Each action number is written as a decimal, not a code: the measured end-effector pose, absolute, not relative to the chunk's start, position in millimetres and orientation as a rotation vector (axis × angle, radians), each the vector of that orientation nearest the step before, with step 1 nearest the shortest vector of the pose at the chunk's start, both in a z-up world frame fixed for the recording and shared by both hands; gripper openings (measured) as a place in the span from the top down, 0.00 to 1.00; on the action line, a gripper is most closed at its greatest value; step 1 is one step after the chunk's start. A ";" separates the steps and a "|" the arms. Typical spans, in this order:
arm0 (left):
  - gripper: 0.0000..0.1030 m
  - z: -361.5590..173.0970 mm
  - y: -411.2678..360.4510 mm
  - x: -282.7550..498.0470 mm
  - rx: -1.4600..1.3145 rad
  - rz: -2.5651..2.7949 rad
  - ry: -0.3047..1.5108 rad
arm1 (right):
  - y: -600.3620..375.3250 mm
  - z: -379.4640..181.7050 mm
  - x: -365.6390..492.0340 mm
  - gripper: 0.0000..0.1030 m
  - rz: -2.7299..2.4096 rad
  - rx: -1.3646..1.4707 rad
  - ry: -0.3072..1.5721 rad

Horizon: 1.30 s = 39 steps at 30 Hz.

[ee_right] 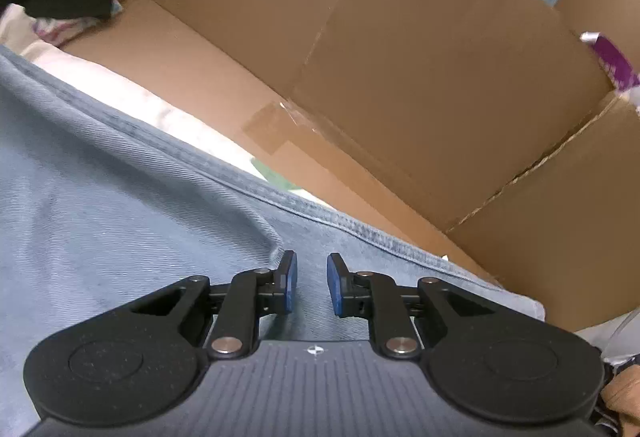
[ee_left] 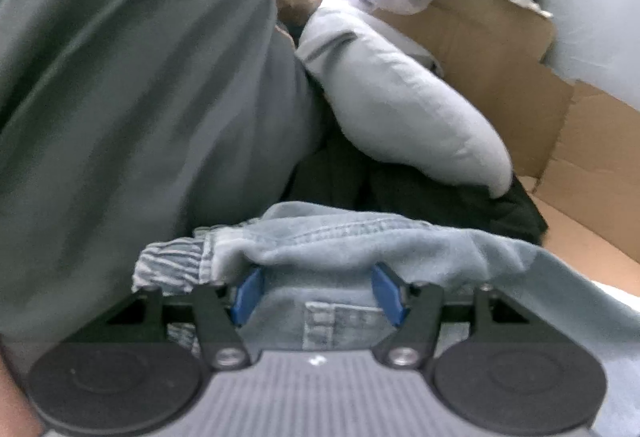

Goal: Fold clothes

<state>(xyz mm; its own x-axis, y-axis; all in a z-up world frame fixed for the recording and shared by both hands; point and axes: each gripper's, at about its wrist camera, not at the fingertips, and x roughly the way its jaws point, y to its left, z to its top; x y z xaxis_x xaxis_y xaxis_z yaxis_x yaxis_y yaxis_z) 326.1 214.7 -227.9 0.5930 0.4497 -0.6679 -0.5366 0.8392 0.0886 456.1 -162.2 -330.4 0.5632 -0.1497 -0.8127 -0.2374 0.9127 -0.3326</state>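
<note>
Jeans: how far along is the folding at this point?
Done: one fold seems in; a denim layer drapes over the waistband. In hand: nothing gripped. The left claw is open beneath that edge, and the right claw stands slightly apart over flat denim. Left: finishing the jeans, then the grey garment and dark clothes piled behind.

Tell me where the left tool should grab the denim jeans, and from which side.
Grip the raised waistband fold of the denim jeans, coming from the near side, straight ahead of the left tool. That edge humps up over the open fingertips, by the elastic waistband; the rest lies flat.
</note>
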 end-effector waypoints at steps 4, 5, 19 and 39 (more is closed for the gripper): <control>0.40 -243.0 220.1 347.9 -0.120 0.623 0.739 | -174.5 -344.8 468.0 0.87 0.000 -0.411 1.015; 0.40 -246.2 221.1 353.4 -0.119 0.631 0.743 | -178.6 -348.3 470.3 0.88 -0.013 -0.409 1.020; 0.39 -244.3 213.5 363.7 -0.051 0.668 0.780 | -227.0 -281.6 445.8 0.76 0.086 -0.255 0.913; 0.27 -208.5 71.9 258.8 -0.076 0.380 0.809 | -243.8 -238.8 245.7 0.47 0.439 -0.550 0.797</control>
